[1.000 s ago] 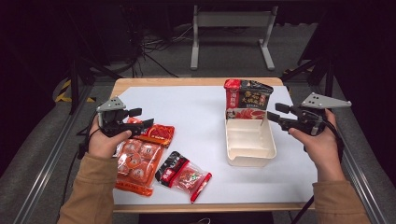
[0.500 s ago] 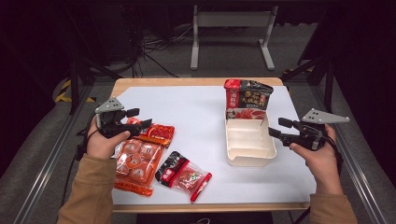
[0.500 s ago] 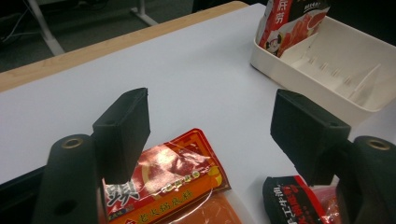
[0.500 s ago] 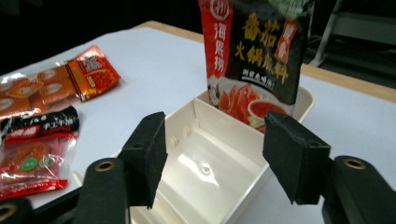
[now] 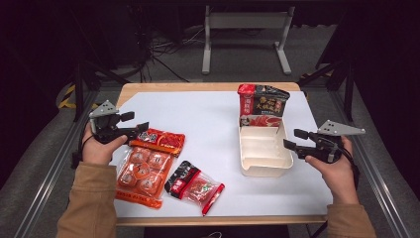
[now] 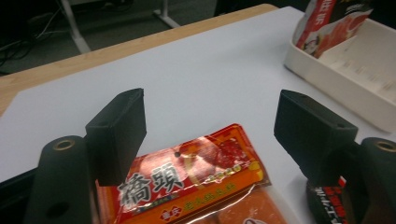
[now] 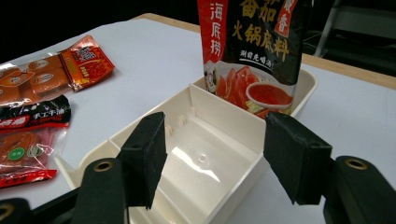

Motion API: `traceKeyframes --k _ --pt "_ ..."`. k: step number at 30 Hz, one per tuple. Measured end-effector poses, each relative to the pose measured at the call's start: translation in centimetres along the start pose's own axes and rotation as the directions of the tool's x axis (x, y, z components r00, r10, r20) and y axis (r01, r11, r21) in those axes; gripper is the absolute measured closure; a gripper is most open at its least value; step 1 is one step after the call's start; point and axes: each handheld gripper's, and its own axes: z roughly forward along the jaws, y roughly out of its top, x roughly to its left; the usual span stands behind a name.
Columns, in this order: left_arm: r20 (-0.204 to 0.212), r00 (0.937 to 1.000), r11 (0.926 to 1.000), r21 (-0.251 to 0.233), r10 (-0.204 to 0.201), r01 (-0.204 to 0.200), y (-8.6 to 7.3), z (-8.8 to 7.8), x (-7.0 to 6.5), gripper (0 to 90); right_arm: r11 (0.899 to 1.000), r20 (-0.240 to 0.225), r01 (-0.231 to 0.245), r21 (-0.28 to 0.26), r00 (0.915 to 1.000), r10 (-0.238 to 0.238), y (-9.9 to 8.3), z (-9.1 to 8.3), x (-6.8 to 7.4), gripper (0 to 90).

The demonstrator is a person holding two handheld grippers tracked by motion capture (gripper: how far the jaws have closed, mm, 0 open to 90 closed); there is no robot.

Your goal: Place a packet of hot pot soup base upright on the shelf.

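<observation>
Crinkly orange plastic, that sauce pouch [image 6: 187, 179] lying flat just ahead of your left gripper [image 6: 210, 126] looks light, floppy and slick, so with both jaws wide and empty (right gripper [image 7: 212, 154] too, by the tray [image 7: 224, 140]), I'd pinch its sealed top edge.

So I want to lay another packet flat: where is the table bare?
Bare white table lies between the orange packets and the white tray, and in front of the tray. The tray's near compartments are empty; a pouch stands at its far end. The left side is crowded.
</observation>
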Motion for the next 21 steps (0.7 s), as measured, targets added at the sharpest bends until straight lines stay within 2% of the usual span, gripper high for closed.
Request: traceKeyframes --k 3,12,17,19,21 --pt "-0.028 0.9996 0.9994 0.035 -0.006 0.007 -0.5 0.6 0.9 27.4 1.0 0.004 -0.018 0.011 0.9998 0.018 -0.1 0.0 0.0 40.0" --pt "-0.091 0.9958 0.9935 0.111 -0.015 0.025 -1.9 2.2 3.3 29.7 1.0 0.013 0.006 0.006 0.9999 -0.006 -0.1 0.2 0.1 39.0" --pt "-0.094 0.995 0.9906 0.129 -0.034 0.046 -2.7 3.2 4.1 30.7 1.0 0.012 0.0 -0.002 0.9999 0.0 -0.2 0.2 0.1 37.4" --pt "-0.093 0.9952 0.99 0.134 -0.029 0.041 -2.9 3.3 4.3 31.6 1.0 0.012 0.002 -0.002 0.9999 -0.002 -0.3 0.3 0.0 36.7" --pt "-0.106 0.9944 0.9895 0.143 -0.008 0.023 -3.2 3.7 4.6 32.1 1.0 0.013 0.009 -0.009 0.9999 -0.009 -0.4 0.4 0.0 36.2"
